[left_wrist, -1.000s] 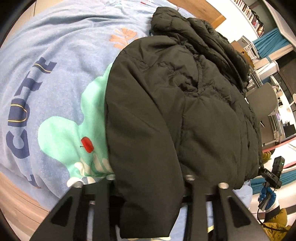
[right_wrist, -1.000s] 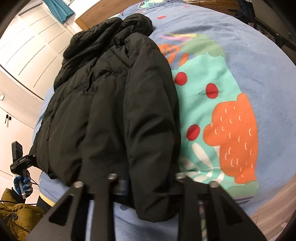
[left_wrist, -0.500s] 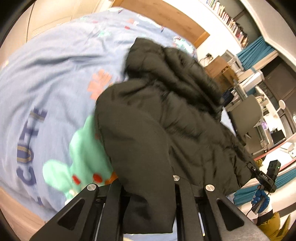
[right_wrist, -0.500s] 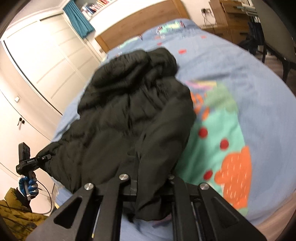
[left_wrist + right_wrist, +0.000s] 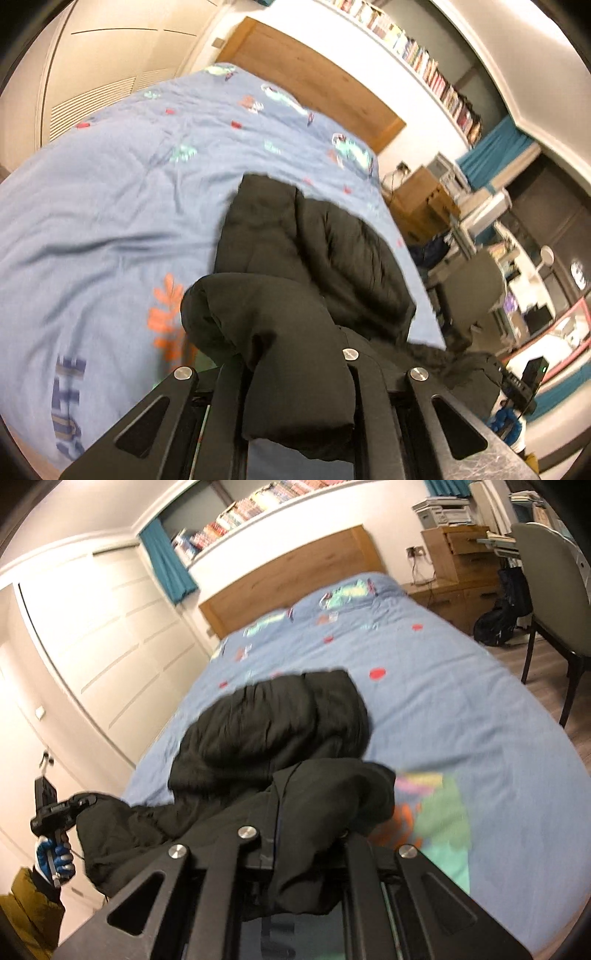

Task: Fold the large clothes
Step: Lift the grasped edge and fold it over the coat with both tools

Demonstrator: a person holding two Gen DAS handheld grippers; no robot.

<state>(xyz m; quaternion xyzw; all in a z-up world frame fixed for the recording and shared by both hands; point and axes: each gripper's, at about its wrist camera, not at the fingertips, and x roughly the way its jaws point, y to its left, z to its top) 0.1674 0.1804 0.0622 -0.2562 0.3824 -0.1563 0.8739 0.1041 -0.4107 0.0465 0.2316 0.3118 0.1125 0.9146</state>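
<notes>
A black puffer jacket [image 5: 314,258] lies on a blue patterned bedspread [image 5: 110,184]; it also shows in the right wrist view [image 5: 273,723]. My left gripper [image 5: 295,369] is shut on the jacket's near hem, lifted off the bed and bunched toward the hood. My right gripper [image 5: 295,842] is shut on the hem at the other side, also lifted. Each gripper shows small in the other's view, the right one [image 5: 524,384] and the left one [image 5: 55,808]. The lifted fabric hides the fingertips.
A wooden headboard [image 5: 288,579] stands at the far end of the bed. White wardrobe doors [image 5: 92,635] are on the left. A chair [image 5: 546,590], a wooden desk [image 5: 461,565] and a black bag [image 5: 498,624] stand to the right. A bookshelf [image 5: 424,62] runs high along the wall.
Both grippers have lifted the jacket's bottom hem off the bed and carried it toward the hood, so the lower half now folds over the upper half. Both cameras tilted up toward the headboard.
</notes>
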